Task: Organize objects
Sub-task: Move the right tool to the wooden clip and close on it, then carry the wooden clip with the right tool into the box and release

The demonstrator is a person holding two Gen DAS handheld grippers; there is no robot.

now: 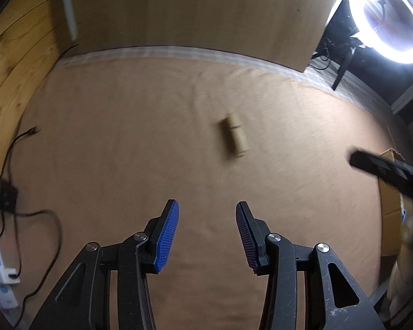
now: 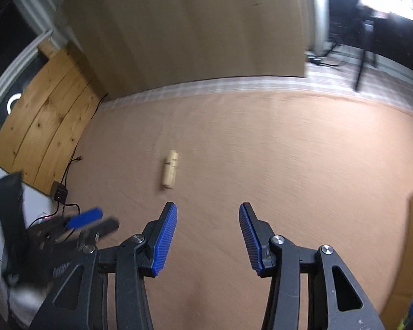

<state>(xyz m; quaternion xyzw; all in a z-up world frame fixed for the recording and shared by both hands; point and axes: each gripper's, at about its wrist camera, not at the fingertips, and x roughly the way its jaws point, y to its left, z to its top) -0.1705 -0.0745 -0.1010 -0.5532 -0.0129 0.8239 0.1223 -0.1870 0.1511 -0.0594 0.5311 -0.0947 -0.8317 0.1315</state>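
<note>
Both grippers, my left (image 1: pixel 207 212) and my right (image 2: pixel 208 214), hang spread and empty over the tan cloth (image 1: pixel 140 143). One pale wooden cylinder (image 1: pixel 234 138), seemingly two short pieces end to end, lies on its side mid-cloth, ahead of both. One cardboard box (image 1: pixel 389 200) sits at the cloth's right edge, contents unclear.

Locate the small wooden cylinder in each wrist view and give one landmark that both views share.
Left wrist view: the wooden cylinder lies on the tan cloth, just right of centre, ahead of the open left gripper.
Right wrist view: the cylinder lies left of centre, ahead and left of the open right gripper.
Shared landmark: the black adapter with cables at the cloth's left edge.
</note>
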